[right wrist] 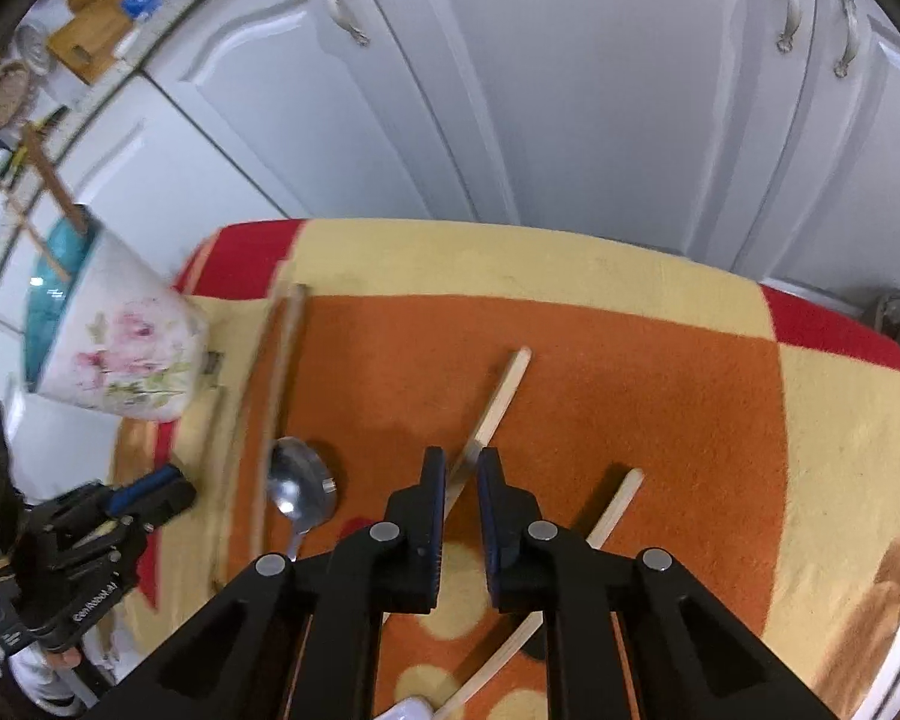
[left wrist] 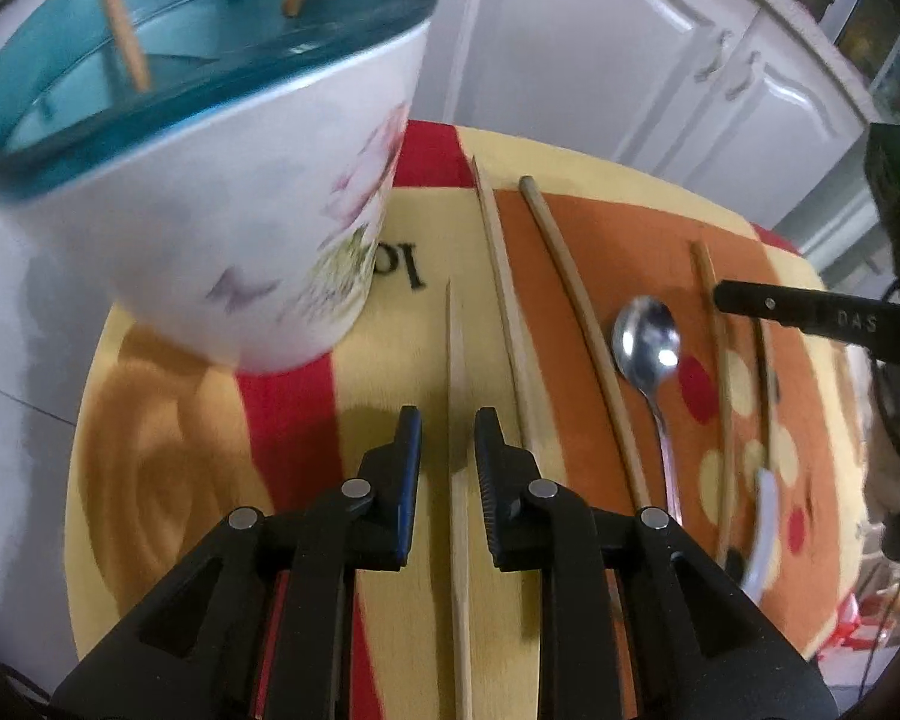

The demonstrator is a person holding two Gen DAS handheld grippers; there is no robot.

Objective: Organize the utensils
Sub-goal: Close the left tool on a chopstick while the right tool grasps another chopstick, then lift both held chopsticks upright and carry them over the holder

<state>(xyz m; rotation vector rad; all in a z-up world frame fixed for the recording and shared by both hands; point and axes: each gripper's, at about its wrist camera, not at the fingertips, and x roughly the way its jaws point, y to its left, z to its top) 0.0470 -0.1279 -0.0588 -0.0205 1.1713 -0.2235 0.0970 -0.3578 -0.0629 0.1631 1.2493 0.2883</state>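
Note:
A white flowered cup point(left wrist: 210, 210) with a teal inside stands at the left of the cloth-covered table point(left wrist: 150, 450), two chopsticks point(left wrist: 129, 30) upright in it. My left gripper point(left wrist: 450, 450) is open around a pale chopstick point(left wrist: 455, 372), with a gap on each side. Two more chopsticks point(left wrist: 501, 276) and a metal spoon point(left wrist: 645, 336) lie to its right. My right gripper point(right wrist: 462, 480) stands open by a narrow gap over a pale chopstick point(right wrist: 504, 390) that runs under its left finger. Another chopstick point(right wrist: 615, 504) lies just right of it. The cup point(right wrist: 126, 348) and spoon point(right wrist: 300, 486) sit to its left.
White cabinet doors point(right wrist: 570, 90) stand close behind the table's far edge. A white utensil point(left wrist: 762, 528) lies blurred at the cloth's right side. Cables point(left wrist: 894, 420) hang past the right edge. My left gripper point(right wrist: 174, 489) shows low left in the right wrist view.

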